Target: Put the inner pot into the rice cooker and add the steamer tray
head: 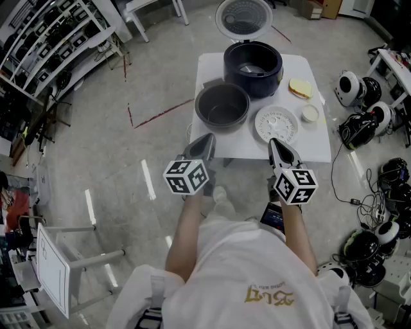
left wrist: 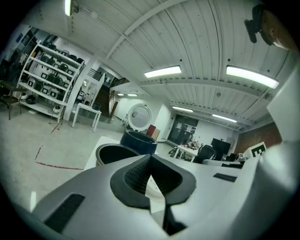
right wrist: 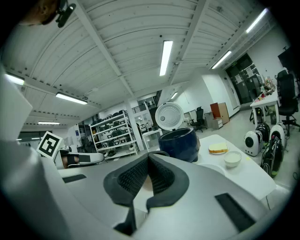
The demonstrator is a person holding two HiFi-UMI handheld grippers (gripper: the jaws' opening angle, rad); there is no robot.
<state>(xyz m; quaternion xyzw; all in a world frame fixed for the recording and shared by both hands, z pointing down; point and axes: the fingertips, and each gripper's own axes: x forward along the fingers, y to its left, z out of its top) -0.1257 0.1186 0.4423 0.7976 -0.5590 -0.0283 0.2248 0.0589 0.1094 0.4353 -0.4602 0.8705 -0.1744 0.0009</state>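
Observation:
A dark inner pot point(head: 222, 106) stands on the small white table point(head: 314, 151), left of centre. Behind it is the dark blue rice cooker point(head: 253, 67) with its round lid point(head: 243, 17) swung up. The white steamer tray point(head: 276, 124) lies flat to the pot's right. My left gripper point(head: 205, 142) hangs shut and empty at the table's near left edge, just short of the pot. My right gripper point(head: 276, 145) is shut and empty above the near edge, in front of the tray. The pot point(left wrist: 115, 153) and cooker point(left wrist: 138, 141) show in the left gripper view, the cooker point(right wrist: 179, 142) in the right gripper view.
A yellow sponge point(head: 300, 88) and a small white bowl point(head: 310, 113) sit at the table's right side. Helmets and cables point(head: 363, 122) crowd the floor to the right. Shelving point(head: 45, 38) stands at the far left, and a white frame point(head: 54, 268) is by my left side.

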